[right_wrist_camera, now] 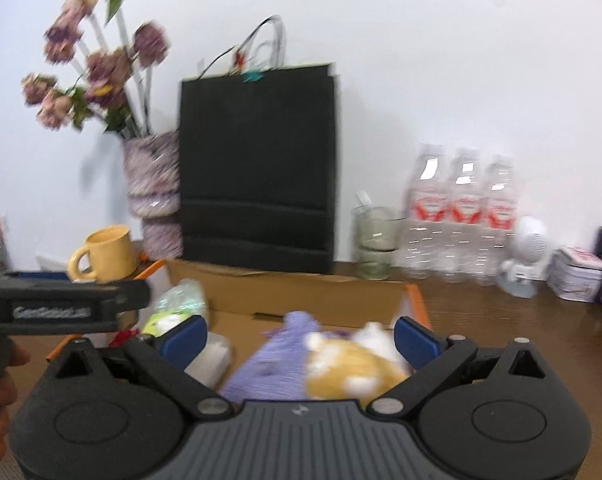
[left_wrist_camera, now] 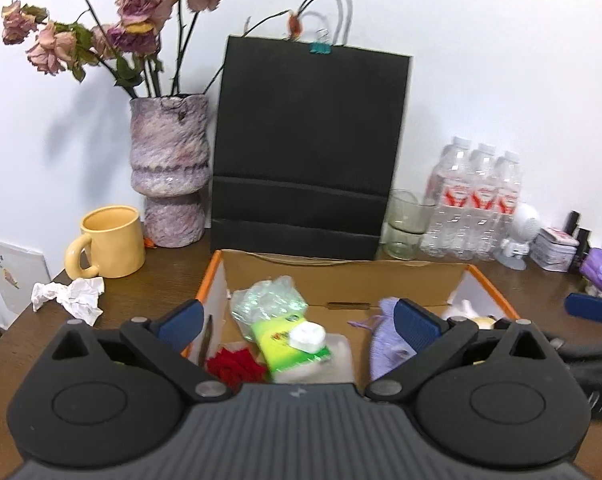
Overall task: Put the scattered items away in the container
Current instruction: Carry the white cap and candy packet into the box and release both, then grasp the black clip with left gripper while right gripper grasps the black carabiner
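An open cardboard box [left_wrist_camera: 341,276] with orange edges stands on the wooden table. In it lie a green tissue pack [left_wrist_camera: 289,346] with a white object on top, a clear plastic bag [left_wrist_camera: 267,298], a red flower [left_wrist_camera: 237,366], a purple pouch [left_wrist_camera: 389,350] and a yellow-white plush toy [right_wrist_camera: 353,364]. A crumpled white paper [left_wrist_camera: 71,296] lies on the table left of the box. My left gripper [left_wrist_camera: 299,322] is open and empty above the box's near side. My right gripper [right_wrist_camera: 299,336] is open and empty above the purple pouch [right_wrist_camera: 273,360] and the plush toy.
A yellow mug [left_wrist_camera: 111,242], a purple vase [left_wrist_camera: 169,172] of dried roses and a black paper bag [left_wrist_camera: 309,148] stand behind the box. A glass [left_wrist_camera: 405,224], water bottles [left_wrist_camera: 475,204], a white figure [left_wrist_camera: 519,236], a tin [left_wrist_camera: 555,248] stand at the right.
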